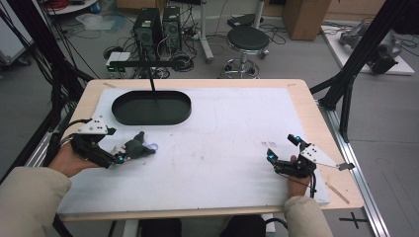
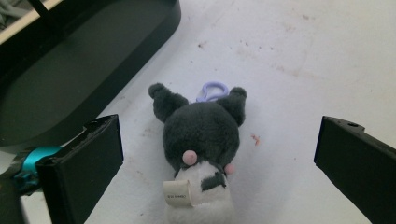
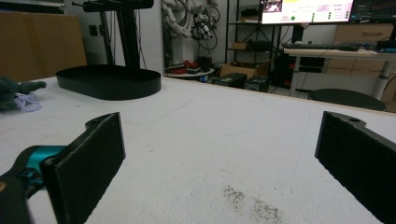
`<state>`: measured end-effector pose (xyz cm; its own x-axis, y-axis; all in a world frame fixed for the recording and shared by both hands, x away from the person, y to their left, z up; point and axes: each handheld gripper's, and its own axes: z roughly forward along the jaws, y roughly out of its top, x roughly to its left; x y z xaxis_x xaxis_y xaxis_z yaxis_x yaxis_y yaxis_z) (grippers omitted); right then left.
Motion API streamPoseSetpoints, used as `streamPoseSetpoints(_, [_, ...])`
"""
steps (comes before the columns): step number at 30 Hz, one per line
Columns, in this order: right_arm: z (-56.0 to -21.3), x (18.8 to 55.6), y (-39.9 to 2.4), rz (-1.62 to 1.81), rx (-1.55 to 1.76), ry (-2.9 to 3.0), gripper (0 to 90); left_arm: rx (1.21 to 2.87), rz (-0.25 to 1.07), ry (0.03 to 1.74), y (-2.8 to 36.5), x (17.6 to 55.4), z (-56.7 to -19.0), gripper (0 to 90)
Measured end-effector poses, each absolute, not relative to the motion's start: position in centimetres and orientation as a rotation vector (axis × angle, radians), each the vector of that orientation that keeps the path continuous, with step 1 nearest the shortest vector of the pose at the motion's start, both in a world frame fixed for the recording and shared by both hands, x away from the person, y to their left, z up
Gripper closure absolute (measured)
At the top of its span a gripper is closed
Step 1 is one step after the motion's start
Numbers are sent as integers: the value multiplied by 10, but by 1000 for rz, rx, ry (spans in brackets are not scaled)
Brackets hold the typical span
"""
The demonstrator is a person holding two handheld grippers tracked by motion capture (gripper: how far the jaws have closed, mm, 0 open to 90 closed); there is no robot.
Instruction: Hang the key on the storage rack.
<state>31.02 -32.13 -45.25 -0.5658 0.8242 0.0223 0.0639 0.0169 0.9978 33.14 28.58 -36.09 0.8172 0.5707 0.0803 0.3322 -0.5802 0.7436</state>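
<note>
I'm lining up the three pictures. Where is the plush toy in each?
High view: plush toy at left, by the left tongs.
Left gripper view: centre, between the open jaws.
Right gripper view: far left edge.
Shared landmark: black tray.

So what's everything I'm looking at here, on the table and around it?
Plush toy: one, dark grey with a white front, pink spots and a lilac clip, lying on the mat between the left gripper's fingers, not touched by them.
Tray: one, black, oval, at the mat's far left.
Mat: one, white, smudged, covering most of the table.
Table: one, light wood.
Stool: one, black round seat, on the floor beyond the table.
Computer towers: two, black, on the floor among cables.
Left gripper: one, black, open, around the toy.
Right gripper: one, black, open, over bare mat at the right.
Sleeves: two, beige, at the near edge.
</note>
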Motion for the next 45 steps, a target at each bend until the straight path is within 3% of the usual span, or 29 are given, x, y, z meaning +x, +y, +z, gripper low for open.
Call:
streamPoseSetpoints(17, [-452, 310, -321, 1613, 916, 1692, 7, 2473, 331, 754, 278, 347, -385, 19])
streamPoseSetpoints(29, [-452, 310, -321, 1612, 912, 1690, 7, 2574, 285, 796, 273, 350, -396, 207])
streamPoseSetpoints(36, [-452, 311, -322, 1609, 912, 1687, 7, 2570, 291, 858, 274, 349, -397, 491])
streamPoseSetpoints(45, [-452, 311, -322, 1607, 911, 1688, 7, 2563, 320, 870, 274, 349, -395, 568])
